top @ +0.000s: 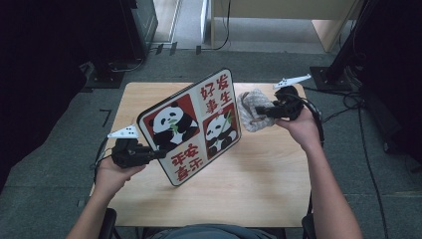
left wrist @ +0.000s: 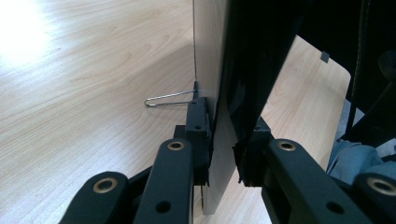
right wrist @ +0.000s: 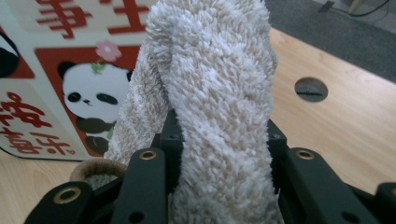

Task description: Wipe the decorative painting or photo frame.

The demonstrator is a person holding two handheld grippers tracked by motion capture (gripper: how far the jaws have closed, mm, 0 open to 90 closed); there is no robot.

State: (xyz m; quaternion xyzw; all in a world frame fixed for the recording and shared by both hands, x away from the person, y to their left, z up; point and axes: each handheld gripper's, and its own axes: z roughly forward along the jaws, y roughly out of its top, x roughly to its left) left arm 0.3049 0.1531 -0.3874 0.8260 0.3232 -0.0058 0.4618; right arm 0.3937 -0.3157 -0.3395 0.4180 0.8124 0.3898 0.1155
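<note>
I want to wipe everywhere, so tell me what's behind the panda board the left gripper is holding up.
Behind the panda board a wire stand sticks out from its plain back. Below it lies bare wooden table. The back's far part is hidden.

Light wooden table (top: pixel 259 194), round cable hole (right wrist: pixel 311 89) near one corner, grey floor (top: pixel 45 164) beneath.

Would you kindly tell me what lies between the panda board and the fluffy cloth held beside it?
Nothing: in the high view, bare wooden table shows between the panda board and the fluffy cloth, which sit close together.
</note>
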